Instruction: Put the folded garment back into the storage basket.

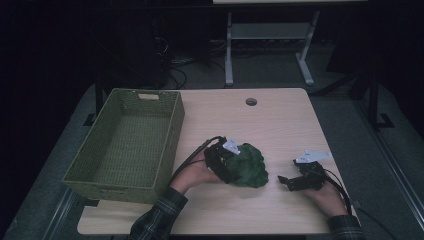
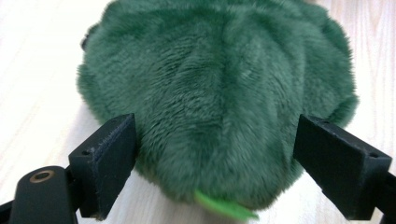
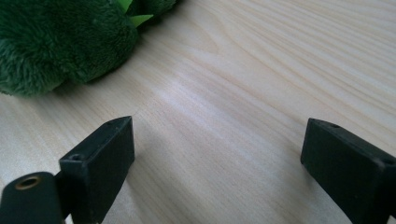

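Note:
A dark green plush toy (image 1: 250, 167) lies on the light wooden table (image 1: 280, 120), a little right of centre near the front. My left gripper (image 1: 227, 165) sits at its left side. In the left gripper view the plush toy (image 2: 219, 93) lies between the wide-apart jaws of my left gripper (image 2: 217, 140), its fur just brushing their inner faces, not squeezed. My right gripper (image 1: 283, 180) rests low on the table to the right of the toy, apart from it. In the right gripper view my right gripper (image 3: 217, 149) stands open over bare wood, with the plush toy (image 3: 56, 42) at upper left.
An olive woven basket (image 1: 170, 145) stands on the table's left part, its right wall close to my left forearm. A round cable hole (image 1: 251, 102) is near the far edge. Beyond the table are metal desk legs (image 1: 229, 50) and cables on the floor.

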Available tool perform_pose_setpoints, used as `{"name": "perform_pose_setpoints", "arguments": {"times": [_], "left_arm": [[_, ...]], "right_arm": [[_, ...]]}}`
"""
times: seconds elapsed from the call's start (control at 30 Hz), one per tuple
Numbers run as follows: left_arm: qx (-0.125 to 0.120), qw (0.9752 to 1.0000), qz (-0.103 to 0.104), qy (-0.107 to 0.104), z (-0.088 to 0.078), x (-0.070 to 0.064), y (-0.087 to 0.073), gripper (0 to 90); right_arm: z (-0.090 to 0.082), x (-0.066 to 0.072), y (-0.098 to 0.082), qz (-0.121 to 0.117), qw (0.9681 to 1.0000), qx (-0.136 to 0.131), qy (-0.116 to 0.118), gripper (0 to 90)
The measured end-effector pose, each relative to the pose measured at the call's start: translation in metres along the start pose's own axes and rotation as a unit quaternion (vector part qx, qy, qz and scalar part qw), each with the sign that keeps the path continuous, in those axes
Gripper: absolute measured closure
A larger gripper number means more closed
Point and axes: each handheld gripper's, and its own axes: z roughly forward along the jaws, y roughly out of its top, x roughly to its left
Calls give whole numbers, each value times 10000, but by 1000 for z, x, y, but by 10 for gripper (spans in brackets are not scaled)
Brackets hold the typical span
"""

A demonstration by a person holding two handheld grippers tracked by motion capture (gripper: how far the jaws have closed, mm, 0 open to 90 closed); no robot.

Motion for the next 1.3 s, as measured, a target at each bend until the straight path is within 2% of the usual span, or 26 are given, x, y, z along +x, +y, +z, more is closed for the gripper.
{"name": "perform_pose_setpoints", "arguments": {"times": [0.1, 0.17, 0.27, 0.5, 0.57, 0.7, 0.73, 0.93, 1.03, 1.3], "left_arm": [[88, 10000, -5, -10, 10, -1, -1, 129], [184, 9998, 78, 2, 14, 1, -1, 129], [137, 9999, 43, 8, 18, 1, -1, 131], [311, 9995, 109, 20, 26, 2, -3, 141], [310, 9995, 75, 32, 28, 1, -3, 151], [397, 9991, 122, 33, 26, 3, -3, 243], [350, 9994, 65, 45, 26, 3, -3, 293], [449, 9989, 82, -96, 21, 5, -2, 580], [460, 9989, 25, -129, 19, 5, -2, 621], [405, 9990, -112, -166, 10, 5, -1, 647]], "right_arm": [[0, 0, 0, 29, 10000, -13, -11, 96], [0, 0, 0, 30, 10000, -14, -14, 97], [0, 0, 0, 37, 10000, -30, -13, 97], [0, 0, 0, 35, 10000, -15, -24, 97], [0, 0, 0, 37, 10000, -19, -23, 97], [0, 0, 0, 40, 10000, -29, -17, 97], [0, 0, 0, 40, 10000, -27, -18, 97], [0, 0, 0, 46, 10000, -22, -17, 97], [0, 0, 0, 45, 10000, -24, -18, 97], [0, 0, 0, 40, 10000, -24, -19, 97]]}}
